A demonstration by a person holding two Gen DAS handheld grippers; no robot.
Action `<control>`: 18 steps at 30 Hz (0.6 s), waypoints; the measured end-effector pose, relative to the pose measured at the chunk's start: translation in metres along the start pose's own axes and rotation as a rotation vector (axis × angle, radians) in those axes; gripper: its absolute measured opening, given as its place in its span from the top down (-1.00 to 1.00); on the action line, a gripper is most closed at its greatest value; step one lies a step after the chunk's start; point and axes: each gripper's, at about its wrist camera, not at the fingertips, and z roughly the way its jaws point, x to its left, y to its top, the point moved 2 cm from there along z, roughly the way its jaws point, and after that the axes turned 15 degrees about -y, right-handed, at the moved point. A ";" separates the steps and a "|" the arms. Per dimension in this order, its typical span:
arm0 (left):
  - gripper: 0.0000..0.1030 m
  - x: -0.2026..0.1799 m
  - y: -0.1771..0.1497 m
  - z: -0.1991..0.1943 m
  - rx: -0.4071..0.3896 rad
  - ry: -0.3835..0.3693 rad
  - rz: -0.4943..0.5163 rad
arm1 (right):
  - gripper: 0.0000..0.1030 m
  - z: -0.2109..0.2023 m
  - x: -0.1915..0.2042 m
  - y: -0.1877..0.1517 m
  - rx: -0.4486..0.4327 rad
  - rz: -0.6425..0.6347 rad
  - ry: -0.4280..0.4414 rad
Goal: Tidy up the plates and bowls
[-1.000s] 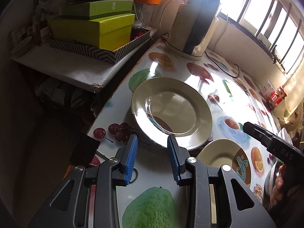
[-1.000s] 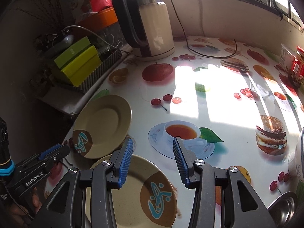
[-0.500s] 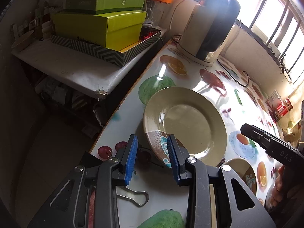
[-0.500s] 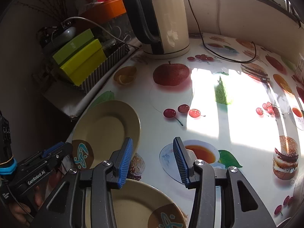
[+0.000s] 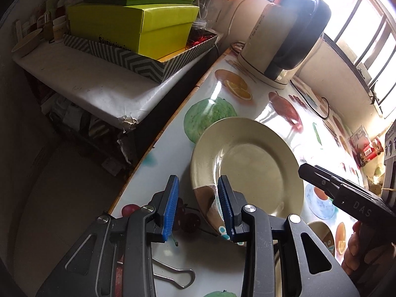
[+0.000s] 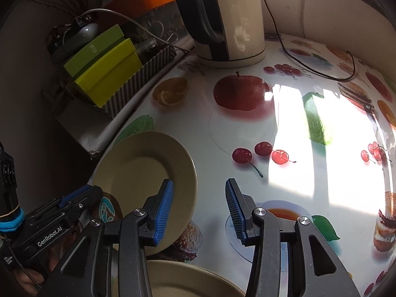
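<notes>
A beige plate (image 5: 250, 165) with a brown and teal mark lies near the table's left edge; it also shows in the right wrist view (image 6: 146, 170). My left gripper (image 5: 198, 208) is open, its jaws astride the plate's near rim, the right pad over the plate. My right gripper (image 6: 198, 210) is open and empty above the table, beside that plate. A second beige plate (image 6: 188, 282) lies under it at the bottom edge; it shows partly in the left wrist view (image 5: 319, 235).
A cream and black electric kettle (image 5: 284, 39) stands at the back with its cord (image 6: 321, 71). Green boxes (image 5: 138, 24) sit on a side shelf left of the table. A metal binder clip (image 5: 173, 274) lies near my left gripper.
My left gripper moved forward until its jaws reach the first plate's near rim. My right gripper moved forward and left, leaving the second plate low in its view.
</notes>
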 end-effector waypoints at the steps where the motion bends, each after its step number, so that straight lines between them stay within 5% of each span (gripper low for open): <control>1: 0.35 0.001 0.000 0.001 0.003 0.006 -0.004 | 0.15 0.002 0.001 0.000 0.006 -0.002 0.004; 18: 0.60 0.001 0.004 0.006 0.008 -0.023 -0.021 | 0.62 0.016 0.006 0.002 0.047 0.025 0.059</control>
